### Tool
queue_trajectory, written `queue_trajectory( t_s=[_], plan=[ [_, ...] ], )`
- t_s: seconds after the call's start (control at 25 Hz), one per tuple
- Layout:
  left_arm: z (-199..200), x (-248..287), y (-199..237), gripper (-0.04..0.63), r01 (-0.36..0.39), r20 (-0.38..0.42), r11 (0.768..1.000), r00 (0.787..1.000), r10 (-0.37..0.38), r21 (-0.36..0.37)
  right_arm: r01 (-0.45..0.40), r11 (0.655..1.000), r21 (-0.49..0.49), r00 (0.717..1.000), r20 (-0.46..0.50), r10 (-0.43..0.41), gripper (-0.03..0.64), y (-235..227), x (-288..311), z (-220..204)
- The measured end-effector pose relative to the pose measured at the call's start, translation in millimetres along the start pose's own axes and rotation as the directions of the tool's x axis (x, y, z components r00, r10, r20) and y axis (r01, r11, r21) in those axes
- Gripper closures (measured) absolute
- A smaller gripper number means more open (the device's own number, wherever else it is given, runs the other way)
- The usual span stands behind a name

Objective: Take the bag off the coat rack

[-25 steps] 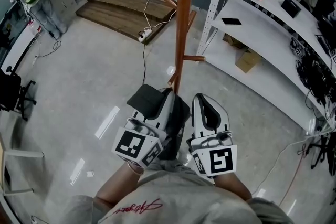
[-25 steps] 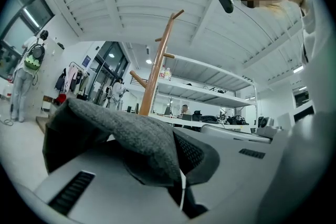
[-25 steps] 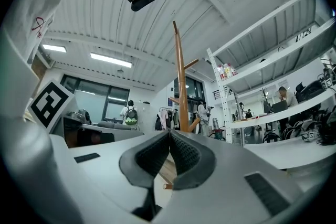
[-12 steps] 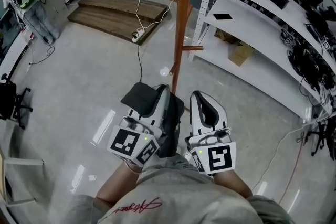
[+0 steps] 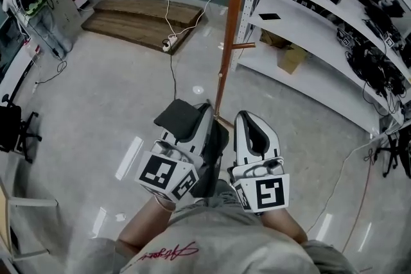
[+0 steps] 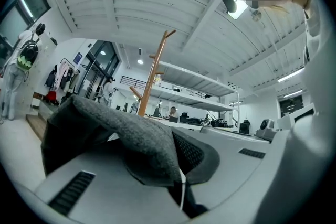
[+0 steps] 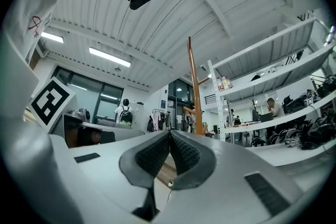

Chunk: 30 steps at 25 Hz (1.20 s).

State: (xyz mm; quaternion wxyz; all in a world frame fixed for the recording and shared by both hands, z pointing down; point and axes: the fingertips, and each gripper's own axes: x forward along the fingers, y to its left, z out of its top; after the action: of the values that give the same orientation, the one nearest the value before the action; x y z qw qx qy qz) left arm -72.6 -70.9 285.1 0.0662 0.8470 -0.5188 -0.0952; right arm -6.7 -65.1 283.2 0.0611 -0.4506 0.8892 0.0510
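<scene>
The dark grey felt bag (image 5: 178, 120) is off the wooden coat rack (image 5: 226, 42) and hangs from my left gripper (image 5: 207, 115), which is shut on it close to my body. In the left gripper view the felt (image 6: 126, 134) drapes over the closed pads, with the coat rack (image 6: 154, 73) standing well behind. My right gripper (image 5: 248, 121) sits beside the left one, shut and with nothing in it. Its pads (image 7: 184, 152) press together, and the coat rack pole (image 7: 194, 86) rises ahead of them.
White shelving (image 5: 308, 29) runs along the right, with a cardboard box (image 5: 290, 59) under it. A wooden platform (image 5: 144, 13) lies at the back. A power strip and its cable (image 5: 170, 43) trail across the floor. A black chair (image 5: 9, 119) stands at the left.
The view has swung slightly, so the coat rack now shows a little further right and further from the grippers. Both grippers keep their pose, with the bag still in the left one.
</scene>
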Motion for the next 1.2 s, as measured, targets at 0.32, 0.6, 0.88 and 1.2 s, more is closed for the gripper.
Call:
queue_trajectory(
  t_s=[0.32, 0.6, 0.88, 1.2],
  plan=[
    [-6, -35, -20, 0.578, 0.057, -0.027, 0.998, 0.998, -0.058, -0.005, 0.039, 0.999, -0.021, 0.999, -0.011, -0.039, 0.6, 23, -32, 2],
    [0, -49, -40, 0.578, 0.043, -0.016, 0.999, 0.999, -0.043, -0.008, 0.033, 0.999, -0.019, 0.999, -0.009, -0.033, 0.6, 21, -52, 13],
    [0, -57, -61, 0.578, 0.018, 0.011, 1.0, 1.0, -0.018, -0.007, 0.005, 1.0, -0.028, 1.0, 0.004, -0.004, 0.6, 18, -79, 21],
    [0, -60, -86, 0.578, 0.026, 0.013, 1.0, 1.0, -0.025, -0.013, -0.009, 1.0, -0.022, 1.0, 0.027, 0.009, 0.6, 18, -104, 31]
  ],
)
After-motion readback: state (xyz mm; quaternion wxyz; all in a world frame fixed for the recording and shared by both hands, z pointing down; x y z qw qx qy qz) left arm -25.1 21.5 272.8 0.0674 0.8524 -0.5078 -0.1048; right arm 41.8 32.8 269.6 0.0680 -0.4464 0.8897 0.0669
